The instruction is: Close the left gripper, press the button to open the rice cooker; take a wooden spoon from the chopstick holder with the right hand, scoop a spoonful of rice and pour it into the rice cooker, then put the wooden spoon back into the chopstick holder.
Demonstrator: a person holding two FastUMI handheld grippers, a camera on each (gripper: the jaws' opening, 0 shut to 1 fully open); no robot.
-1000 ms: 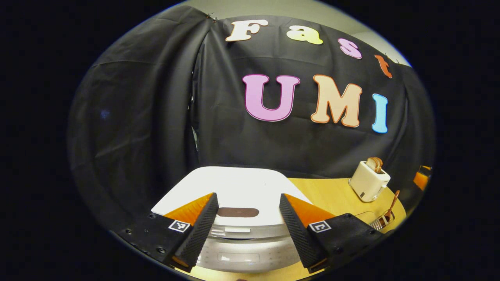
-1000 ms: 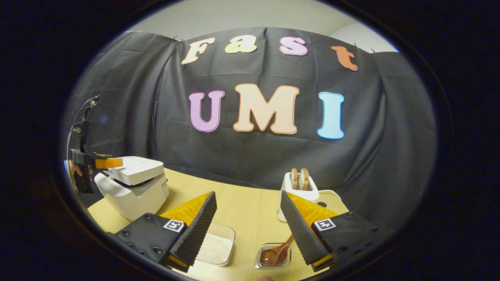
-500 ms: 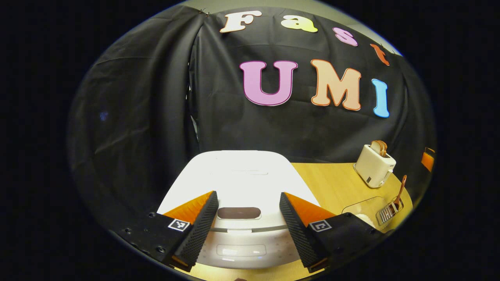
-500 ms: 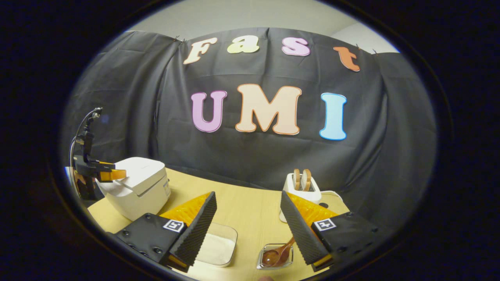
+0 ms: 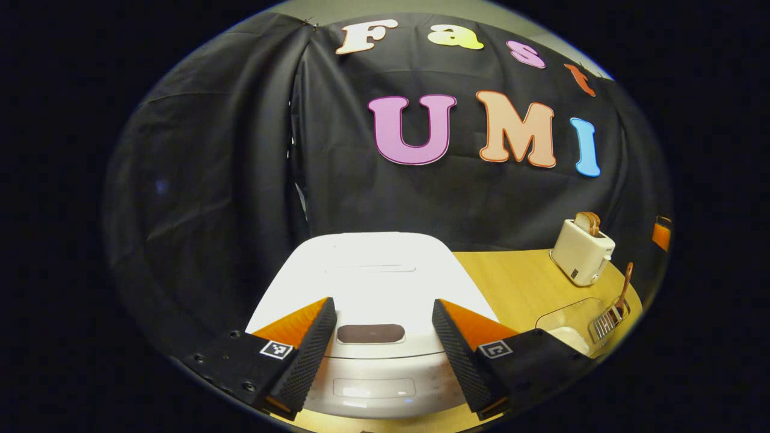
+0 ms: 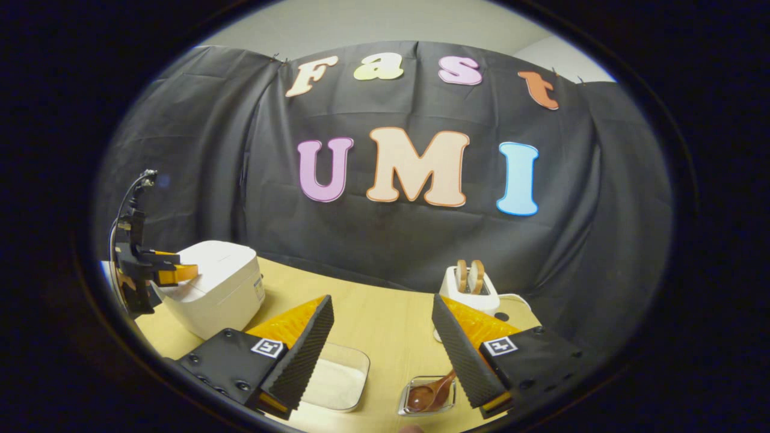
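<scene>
Lid down, the rice cooker (image 5: 373,270) sits at the left of the tabletop (image 6: 385,325), and the left gripper (image 5: 381,304) hovers over its front edge with jaws apart, straddling the dark oval button (image 5: 370,333). Next to the right is a clear box of rice (image 6: 337,382), then the chopstick holder (image 6: 402,411) with the wooden spoon (image 6: 421,397) lying in it. The right gripper (image 6: 382,297) is above them, jaws apart and empty. This fits either end of the job. If the button is to be pressed, the fingers should close first, centre on the oval and push straight down.
</scene>
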